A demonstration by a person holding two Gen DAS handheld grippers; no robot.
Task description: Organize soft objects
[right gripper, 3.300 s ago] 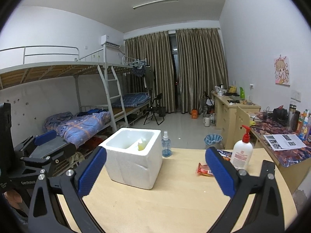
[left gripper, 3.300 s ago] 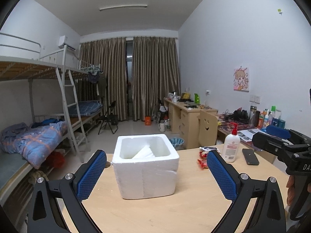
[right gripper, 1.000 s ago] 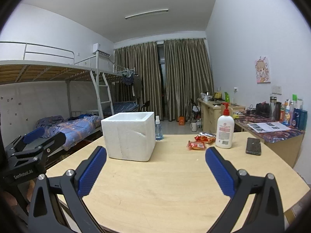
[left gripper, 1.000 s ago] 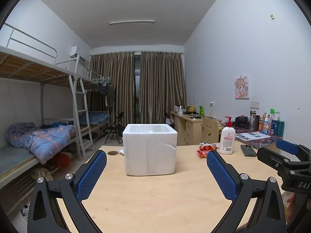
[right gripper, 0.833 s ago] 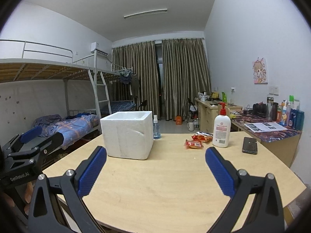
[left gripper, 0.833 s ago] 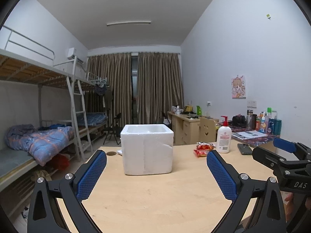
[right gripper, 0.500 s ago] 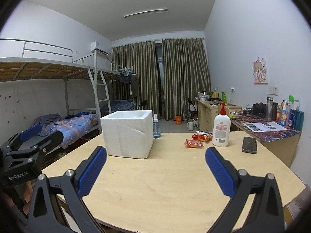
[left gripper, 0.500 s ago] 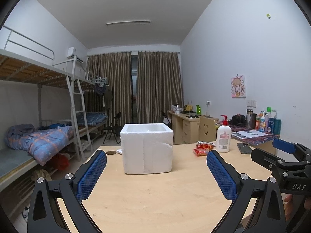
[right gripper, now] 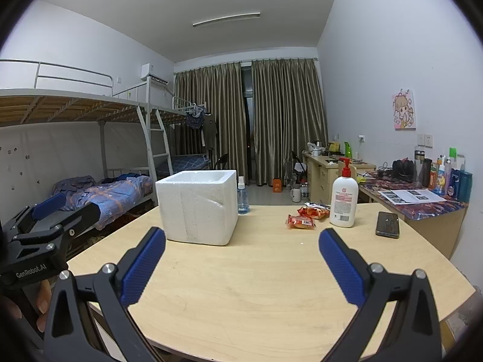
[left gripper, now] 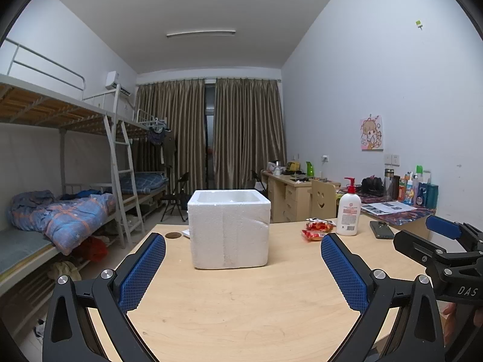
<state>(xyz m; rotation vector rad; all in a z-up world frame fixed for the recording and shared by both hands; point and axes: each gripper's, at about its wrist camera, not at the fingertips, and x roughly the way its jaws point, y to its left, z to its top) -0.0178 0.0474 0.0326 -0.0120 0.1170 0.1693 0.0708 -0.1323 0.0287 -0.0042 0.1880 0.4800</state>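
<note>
A white foam box [left gripper: 228, 228] [right gripper: 197, 206] stands on the round wooden table [left gripper: 241, 301] [right gripper: 271, 286]; its inside is hidden from this low angle. Two red snack packets [left gripper: 317, 230] [right gripper: 302, 220] lie to its right, near a white pump bottle [left gripper: 348, 211] [right gripper: 343, 200]. My left gripper [left gripper: 243, 271] is open and empty at the near table edge, facing the box. My right gripper [right gripper: 241, 267] is also open and empty, with the box ahead to its left. Each gripper shows at the side of the other's view.
A black phone [right gripper: 388, 224] lies right of the bottle. A small clear spray bottle [right gripper: 242, 196] stands behind the box. A dark coaster [left gripper: 173, 235] sits at the table's far left. Bunk beds [left gripper: 60, 205] line the left wall, desks [right gripper: 416, 199] the right.
Both grippers have dropped lower since 3.3 s ago, so the box's inside is no longer seen. Over the last second they drifted only slightly. Both stayed open.
</note>
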